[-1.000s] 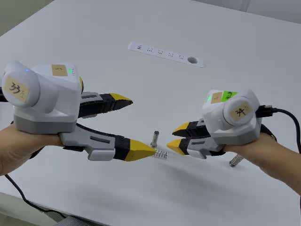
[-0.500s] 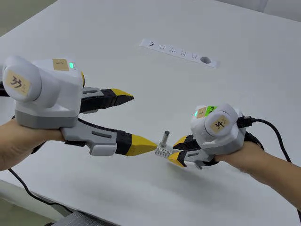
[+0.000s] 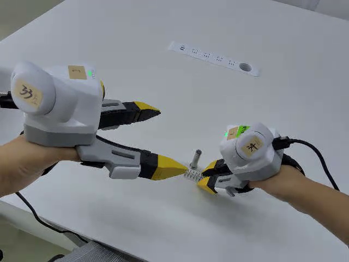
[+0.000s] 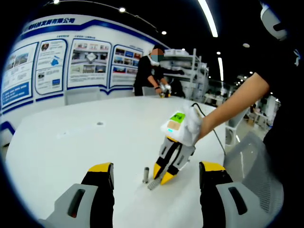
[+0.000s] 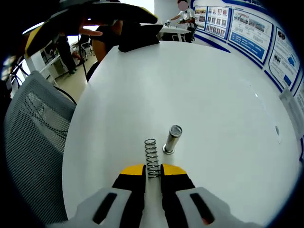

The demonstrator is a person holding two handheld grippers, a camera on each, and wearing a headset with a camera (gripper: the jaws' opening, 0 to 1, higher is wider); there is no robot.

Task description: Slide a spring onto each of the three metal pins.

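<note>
The spring [image 5: 151, 156] lies level just above the bench [image 3: 136, 43], its free end just beside the pin [image 5: 172, 139], which stands upright toward the bench's near edge and has nothing on it. The right gripper [image 5: 153, 172] has its jaws pinched together on the spring's near end. The left gripper [image 3: 172, 139] hangs close by with its jaws spread wide and nothing between them, the lower tip pointing at the spring. By my reading the task is at its start: this spring is not yet over the pin's top, and I cannot tell how the other two pins stand. The bench is white and bare around the work, with a white power strip [image 3: 215, 57] lying toward its far edge. Beyond it are a grey mesh chair [image 5: 28, 142], blue-trimmed wall boards [image 4: 90, 61], shelves [image 4: 192, 71], and a person [image 4: 152, 71] standing at the far end.
</note>
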